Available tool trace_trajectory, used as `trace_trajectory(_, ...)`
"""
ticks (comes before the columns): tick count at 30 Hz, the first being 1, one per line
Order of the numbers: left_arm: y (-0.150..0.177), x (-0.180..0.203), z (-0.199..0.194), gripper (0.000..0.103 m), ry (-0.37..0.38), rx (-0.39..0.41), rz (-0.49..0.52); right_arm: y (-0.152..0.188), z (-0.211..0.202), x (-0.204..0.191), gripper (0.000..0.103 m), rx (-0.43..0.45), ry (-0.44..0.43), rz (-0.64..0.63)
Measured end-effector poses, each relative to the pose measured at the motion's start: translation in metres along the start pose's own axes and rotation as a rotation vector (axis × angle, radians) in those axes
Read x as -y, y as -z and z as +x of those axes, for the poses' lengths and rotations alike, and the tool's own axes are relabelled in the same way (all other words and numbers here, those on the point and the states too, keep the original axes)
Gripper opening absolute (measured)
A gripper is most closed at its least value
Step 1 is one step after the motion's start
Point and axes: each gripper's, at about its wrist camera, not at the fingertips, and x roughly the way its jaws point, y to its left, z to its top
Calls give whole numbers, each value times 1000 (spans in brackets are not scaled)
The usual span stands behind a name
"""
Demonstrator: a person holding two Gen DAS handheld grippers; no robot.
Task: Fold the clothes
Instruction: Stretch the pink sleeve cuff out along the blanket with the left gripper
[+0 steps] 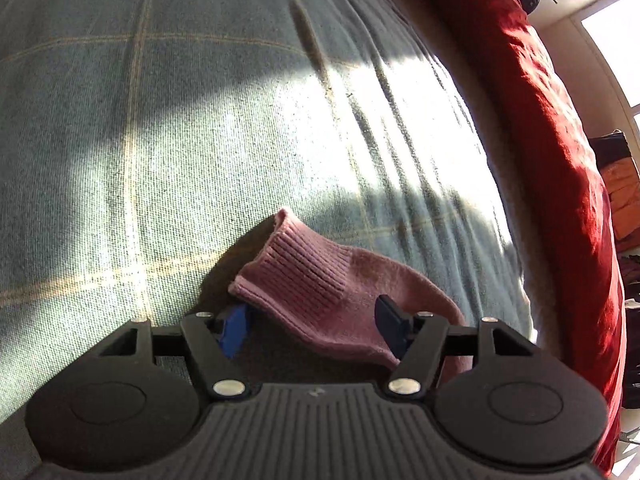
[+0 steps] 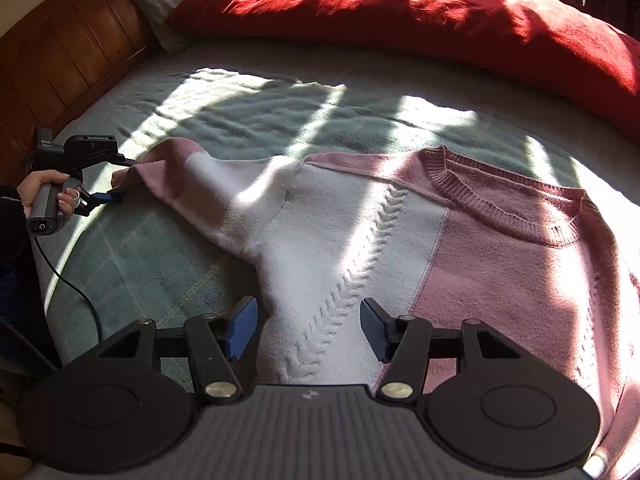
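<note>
Two grippers work a pink-and-white sweater (image 2: pixel 360 232) spread flat on a bed (image 2: pixel 248 120) in patchy sunlight. The left gripper (image 1: pixel 316 326) stands with fingers parted around the pink sleeve cuff (image 1: pixel 304 276); the right gripper (image 2: pixel 306 328) hovers spread wide over the sweater's white front. A red blanket (image 2: pixel 400 12) lies behind.

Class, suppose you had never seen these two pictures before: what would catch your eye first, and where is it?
A pink and white sweater lies spread on the grey-green blanket, neck towards a long red pillow at the far edge. Its pink cuff sits between the open fingers of the left gripper, which a hand holds at the bed's left. The right gripper is open over the white panel.
</note>
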Motion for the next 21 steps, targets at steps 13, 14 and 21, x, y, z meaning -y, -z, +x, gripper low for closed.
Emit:
trace_trajectory(13, -17, 18, -32, 13, -180, 52, 298, -32, 15, -5, 62, -49, 0, -161)
trace_trajectory(14, -14, 25, -36, 16, -181, 50, 354, -39, 18, -4, 62, -53, 0, -190)
trace_trajectory(21, 32, 86, -45, 47, -63, 73, 765, -107, 55, -3, 61, -57, 6, -457)
